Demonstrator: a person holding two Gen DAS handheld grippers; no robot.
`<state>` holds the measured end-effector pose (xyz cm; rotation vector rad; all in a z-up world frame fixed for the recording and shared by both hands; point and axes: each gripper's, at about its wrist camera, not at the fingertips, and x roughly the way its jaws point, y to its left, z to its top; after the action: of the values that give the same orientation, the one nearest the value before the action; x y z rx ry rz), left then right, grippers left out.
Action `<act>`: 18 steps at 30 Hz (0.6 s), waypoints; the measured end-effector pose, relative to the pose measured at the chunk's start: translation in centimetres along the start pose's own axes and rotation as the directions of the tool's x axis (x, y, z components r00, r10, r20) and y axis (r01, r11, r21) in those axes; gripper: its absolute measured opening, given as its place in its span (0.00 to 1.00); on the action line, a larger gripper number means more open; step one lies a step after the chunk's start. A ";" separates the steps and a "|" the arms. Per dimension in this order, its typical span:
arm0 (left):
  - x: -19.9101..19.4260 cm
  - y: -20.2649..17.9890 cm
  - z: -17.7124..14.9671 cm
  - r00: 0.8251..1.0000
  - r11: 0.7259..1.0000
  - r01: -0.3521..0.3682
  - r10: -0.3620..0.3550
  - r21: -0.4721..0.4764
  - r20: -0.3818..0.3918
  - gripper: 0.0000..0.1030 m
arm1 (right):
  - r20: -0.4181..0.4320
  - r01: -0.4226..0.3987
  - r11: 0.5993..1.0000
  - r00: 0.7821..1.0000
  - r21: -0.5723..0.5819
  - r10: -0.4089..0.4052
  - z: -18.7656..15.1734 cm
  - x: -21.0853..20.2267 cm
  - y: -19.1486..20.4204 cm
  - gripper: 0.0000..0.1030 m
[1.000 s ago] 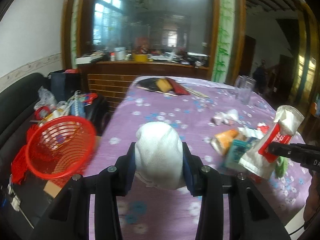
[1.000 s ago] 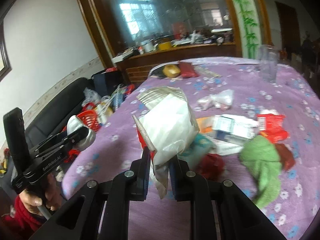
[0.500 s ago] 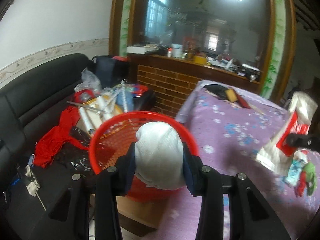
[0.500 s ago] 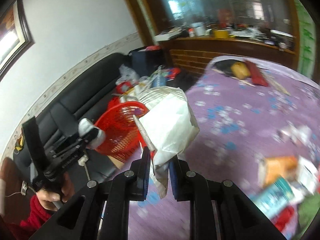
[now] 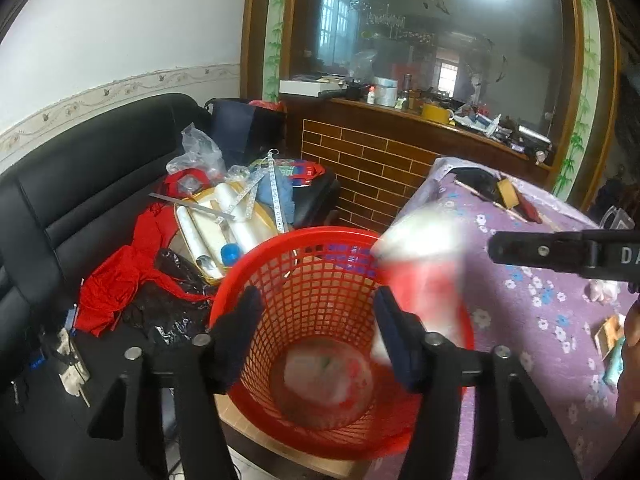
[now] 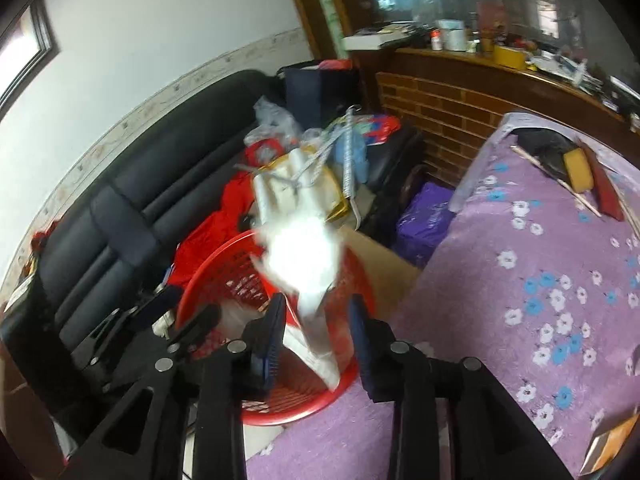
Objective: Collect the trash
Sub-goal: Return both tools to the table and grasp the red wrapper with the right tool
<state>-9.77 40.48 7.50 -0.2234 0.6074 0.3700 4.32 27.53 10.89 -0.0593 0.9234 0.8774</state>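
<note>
Now, my readout:
Left gripper (image 5: 316,316): spread, empty, just opening.
Right gripper (image 6: 316,328): spread, just opening; white wrapper (image 6: 304,264) between jaws, unpinched.
Red basket (image 5: 240,272): directly below both.

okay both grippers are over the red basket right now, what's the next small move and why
Probably draw both back toward the purple table. The left gripper stands open and empty, a white wad already in the red basket; the right gripper, jaws just opening, has let its white wrapper drop.

"DA" on right gripper (image 5: 560,254)
</note>
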 end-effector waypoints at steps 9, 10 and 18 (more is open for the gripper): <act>-4.6 -5.5 -1.3 0.991 0.991 0.122 -0.124 0.062 0.041 0.61 | 0.069 0.035 0.996 0.997 0.080 -0.040 -6.9 -9.6 -4.8 0.43; -4.9 -6.4 -1.5 0.989 0.988 0.137 -0.140 0.072 0.039 0.61 | 0.068 0.040 0.995 0.997 0.090 -0.046 -8.1 -10.8 -5.5 0.43; -7.1 -17.9 -4.7 0.940 0.915 0.341 -0.332 0.217 -0.078 0.63 | 0.103 0.163 0.954 0.976 0.253 -0.194 -17.7 -20.5 -14.5 0.43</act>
<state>-10.40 20.82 9.68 -0.1112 0.6321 -0.0396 -3.61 -2.14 10.02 0.1221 0.8855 0.5879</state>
